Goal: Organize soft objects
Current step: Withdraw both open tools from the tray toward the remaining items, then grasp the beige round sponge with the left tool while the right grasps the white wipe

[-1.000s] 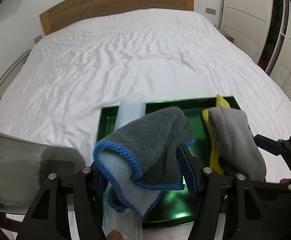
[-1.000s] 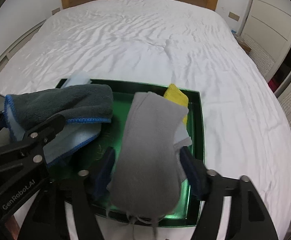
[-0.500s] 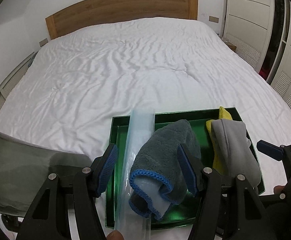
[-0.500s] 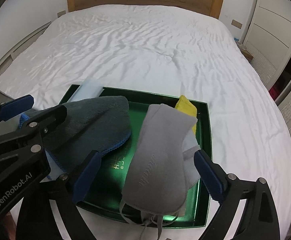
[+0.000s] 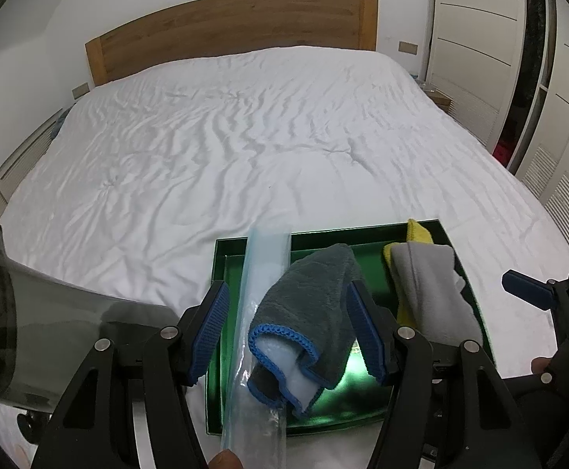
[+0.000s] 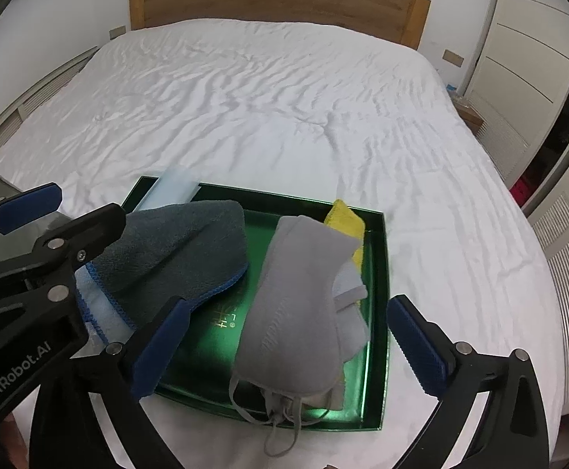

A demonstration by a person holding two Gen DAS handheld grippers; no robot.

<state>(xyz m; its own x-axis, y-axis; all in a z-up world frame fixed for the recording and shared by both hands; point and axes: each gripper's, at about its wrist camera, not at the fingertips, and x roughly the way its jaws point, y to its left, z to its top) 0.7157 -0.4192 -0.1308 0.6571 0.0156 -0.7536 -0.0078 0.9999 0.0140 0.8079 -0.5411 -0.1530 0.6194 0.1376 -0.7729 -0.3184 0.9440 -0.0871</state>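
Observation:
A green tray [image 5: 323, 238] [image 6: 378, 273] lies on the white bed. In it a dark grey cloth with blue trim [image 5: 315, 305] [image 6: 175, 246] lies folded over a pale blue strip [image 5: 261, 273]. A light grey garment [image 5: 429, 285] [image 6: 300, 305] lies over a yellow cloth [image 5: 419, 232] [image 6: 347, 221] on the tray's right side. My left gripper [image 5: 290, 328] is open, its fingers either side of the dark cloth and raised above it. My right gripper [image 6: 288, 348] is open and raised over the light grey garment.
The white bed [image 5: 225, 136] stretches ahead to a wooden headboard [image 5: 229, 31]. White wardrobe doors [image 5: 480, 58] stand at the right. A dark translucent panel [image 5: 49, 336] is at the near left.
Both grippers opened, let go of their cloths and pulled back and up. The dark cloth and the light grey garment now lie in the tray.

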